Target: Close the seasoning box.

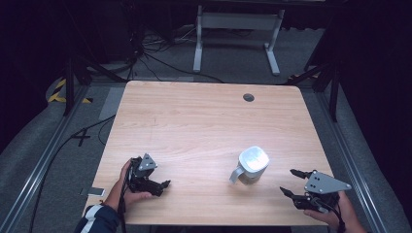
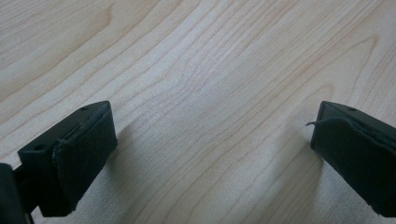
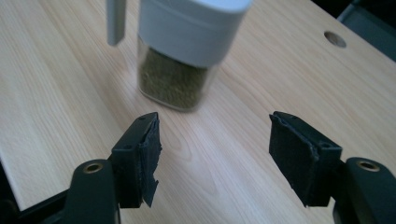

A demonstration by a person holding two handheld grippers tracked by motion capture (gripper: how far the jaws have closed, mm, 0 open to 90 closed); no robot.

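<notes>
Dark curtains and grey carpet ring a pale wooden surface with rounded corners; cables trail across the floor on the far left, and a white metal frame stands on the floor beyond the far edge. Near the far right corner of the wood sits a small round dark grommet hole. Toward the near right stands a clear jar with a white lid and a grey side handle, upright, its handle pointing left and near; the right gripper view shows it packed with an olive-green granular filling below the white lid. At the near right edge, a hand holds the right tool, which carries a grey three-cornered plate on top; its black jaws are spread wide apart, pointing left toward the jar and well short of touching it, with bare wood between them. At the near left, the other hand, coming out of a blue-and-white striped sleeve, holds the left tool low over the wood, pointing right. From above its jaws are hard to read, but its own view shows the two black padded jaws set far apart over plain grain, gripping nothing. A small flat grey object lies on the floor just left of the near left corner.
</notes>
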